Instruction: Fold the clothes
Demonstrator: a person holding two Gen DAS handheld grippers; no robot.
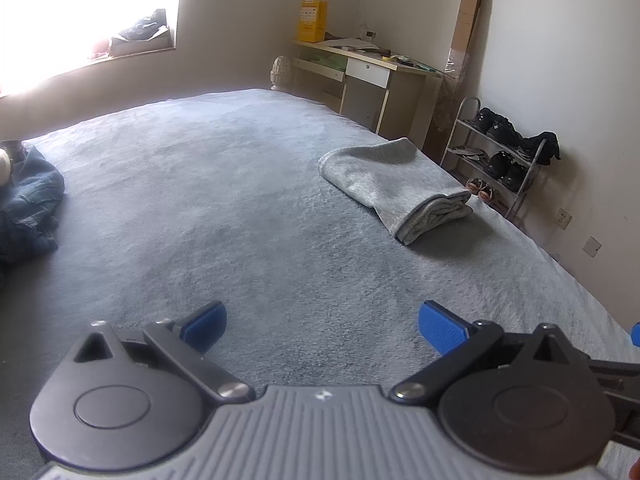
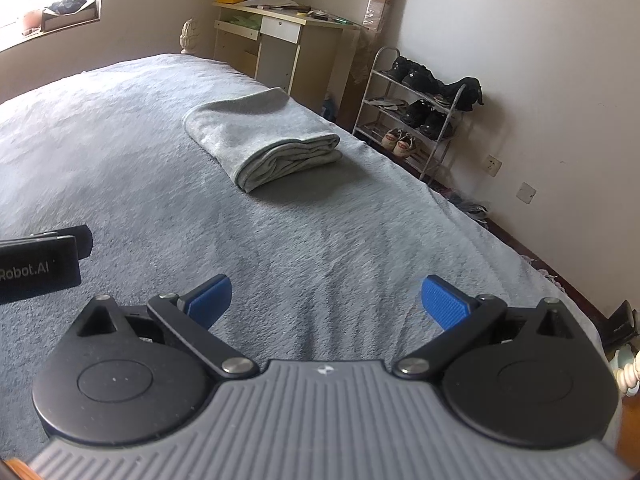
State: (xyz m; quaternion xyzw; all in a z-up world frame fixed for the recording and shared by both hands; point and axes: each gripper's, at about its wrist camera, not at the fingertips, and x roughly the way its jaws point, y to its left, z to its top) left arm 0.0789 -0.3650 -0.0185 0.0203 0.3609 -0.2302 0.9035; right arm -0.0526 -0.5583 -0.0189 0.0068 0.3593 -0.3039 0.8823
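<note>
Blue-padded left hand-held gripper and right hand-held gripper hover level over the bed, spread wide, empty.

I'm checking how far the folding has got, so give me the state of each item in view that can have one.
grey garment: folded, lying flat near the bed's right edge.
denim clothes: crumpled, unfolded, at the bed's left side.
left gripper: open, empty, over the blanket.
right gripper: open, empty.
desk drawer: closed.
shoe rack: upright, holding shoes.
</note>
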